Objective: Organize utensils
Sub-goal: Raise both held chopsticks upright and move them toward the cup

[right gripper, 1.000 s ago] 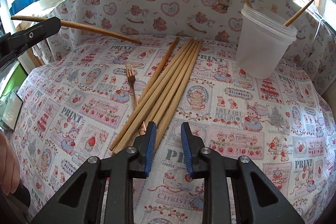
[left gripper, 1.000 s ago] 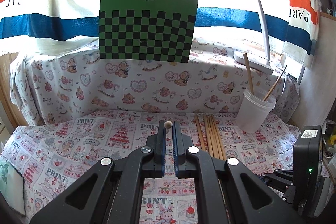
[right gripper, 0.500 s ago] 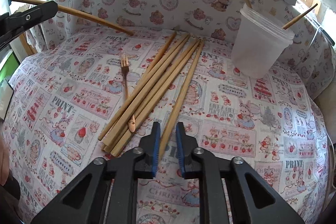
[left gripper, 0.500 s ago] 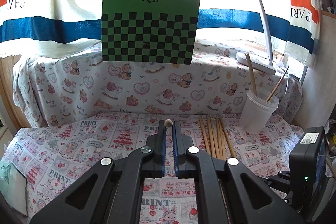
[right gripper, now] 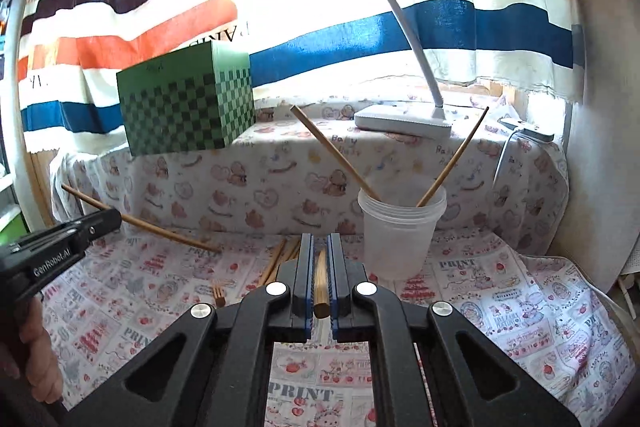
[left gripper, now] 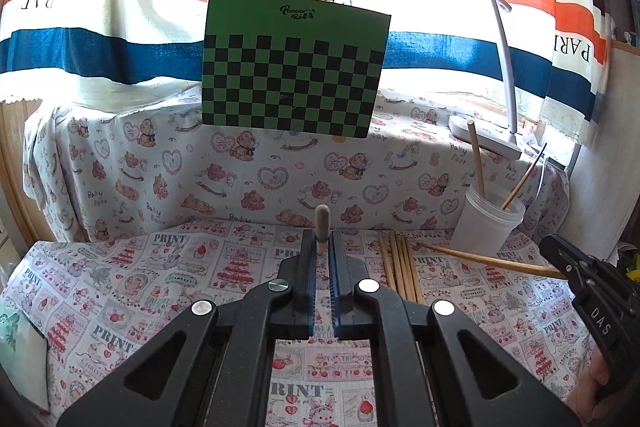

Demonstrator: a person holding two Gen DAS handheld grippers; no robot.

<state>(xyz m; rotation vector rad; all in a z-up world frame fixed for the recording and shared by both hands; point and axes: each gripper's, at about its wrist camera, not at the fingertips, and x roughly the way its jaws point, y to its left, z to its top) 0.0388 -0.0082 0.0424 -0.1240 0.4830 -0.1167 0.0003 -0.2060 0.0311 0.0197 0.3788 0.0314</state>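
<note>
Chopsticks lie on printed tablecloth.

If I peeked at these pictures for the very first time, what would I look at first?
Probably the green checkered box on the covered shelf at the back, under the bright striped curtain. Next, the right gripper, jaws shut on a wooden stick, in front of the clear plastic cup where two sticks already lean. At far left, the left gripper holds another stick above the printed cloth.

Home: teddy-print cloth, striped curtain.
</note>
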